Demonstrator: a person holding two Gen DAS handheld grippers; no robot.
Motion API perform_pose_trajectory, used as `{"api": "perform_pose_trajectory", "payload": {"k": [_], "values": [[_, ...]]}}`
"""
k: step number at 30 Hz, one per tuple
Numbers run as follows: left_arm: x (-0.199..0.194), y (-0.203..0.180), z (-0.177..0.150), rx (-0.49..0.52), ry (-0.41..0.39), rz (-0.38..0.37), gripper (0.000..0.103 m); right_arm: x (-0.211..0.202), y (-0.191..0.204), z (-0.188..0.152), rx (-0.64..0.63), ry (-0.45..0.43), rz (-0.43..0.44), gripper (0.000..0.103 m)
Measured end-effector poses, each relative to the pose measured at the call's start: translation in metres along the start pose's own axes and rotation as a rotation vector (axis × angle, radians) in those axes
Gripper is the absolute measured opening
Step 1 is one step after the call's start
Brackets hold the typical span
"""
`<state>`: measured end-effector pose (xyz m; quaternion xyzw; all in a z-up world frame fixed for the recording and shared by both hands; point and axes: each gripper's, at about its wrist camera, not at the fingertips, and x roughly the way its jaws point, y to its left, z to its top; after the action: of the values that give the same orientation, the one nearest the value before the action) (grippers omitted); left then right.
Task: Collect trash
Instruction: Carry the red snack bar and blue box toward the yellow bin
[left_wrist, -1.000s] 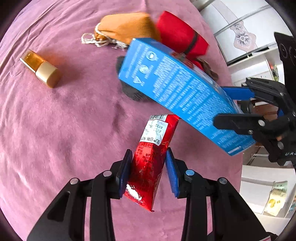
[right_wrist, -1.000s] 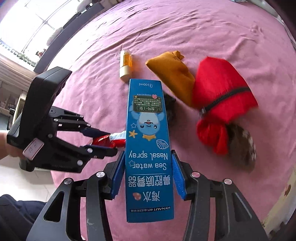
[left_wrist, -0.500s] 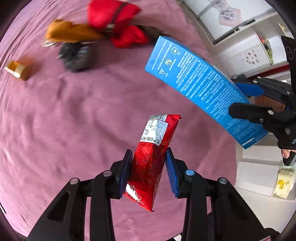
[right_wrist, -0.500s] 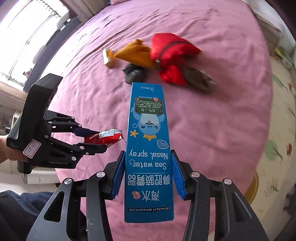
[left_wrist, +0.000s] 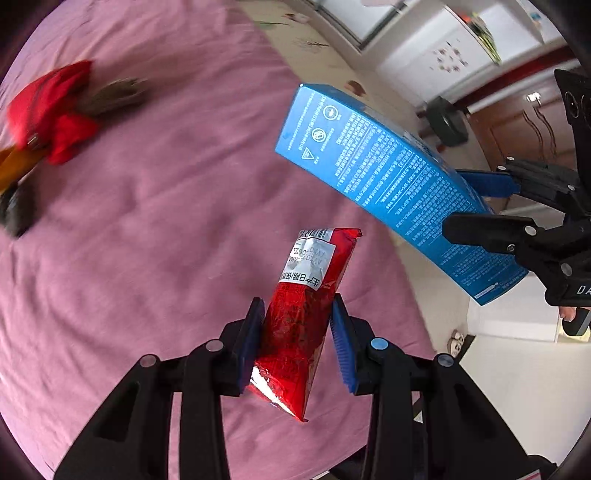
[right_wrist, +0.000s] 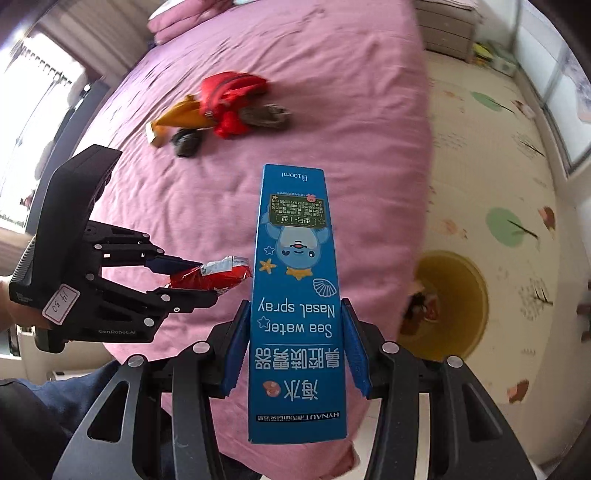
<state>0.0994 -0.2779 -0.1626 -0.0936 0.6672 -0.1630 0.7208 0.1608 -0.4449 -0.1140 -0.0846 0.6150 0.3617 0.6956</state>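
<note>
Pinching a red wrapper (left_wrist: 303, 317), the left claw (left_wrist: 297, 334) hangs beside the right claw (right_wrist: 295, 350), which clamps a blue box (right_wrist: 295, 295).

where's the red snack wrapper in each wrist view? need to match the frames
Left wrist: red snack wrapper at lower centre, clamped between the left gripper pads, printed end pointing up.
Right wrist: same wrapper at left of centre, sticking out of the left gripper, beside the blue nasal spray box.
Shared landmark: that box, held by the right gripper, and the pink bedspread under both.
</note>
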Motion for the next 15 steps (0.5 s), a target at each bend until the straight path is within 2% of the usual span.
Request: {"api": "perform_pose_trajectory", "payload": {"k": [6, 8, 15], "values": [[0.025, -0.049, 0.025, 0.061, 0.027, -0.027, 0.037, -0.018, -0.051, -0.031, 0.090, -0.018, -0.016, 0.046], [0.038, -0.072, 0.044, 0.075, 0.037, -0.032, 0.037, -0.022, -0.066, -0.041, 0.120, -0.021, -0.019, 0.046], [0.073, -0.119, 0.081, 0.080, 0.075, -0.063, 0.037, -0.035, -0.120, -0.068, 0.227, -0.040, -0.022, 0.046]]}}
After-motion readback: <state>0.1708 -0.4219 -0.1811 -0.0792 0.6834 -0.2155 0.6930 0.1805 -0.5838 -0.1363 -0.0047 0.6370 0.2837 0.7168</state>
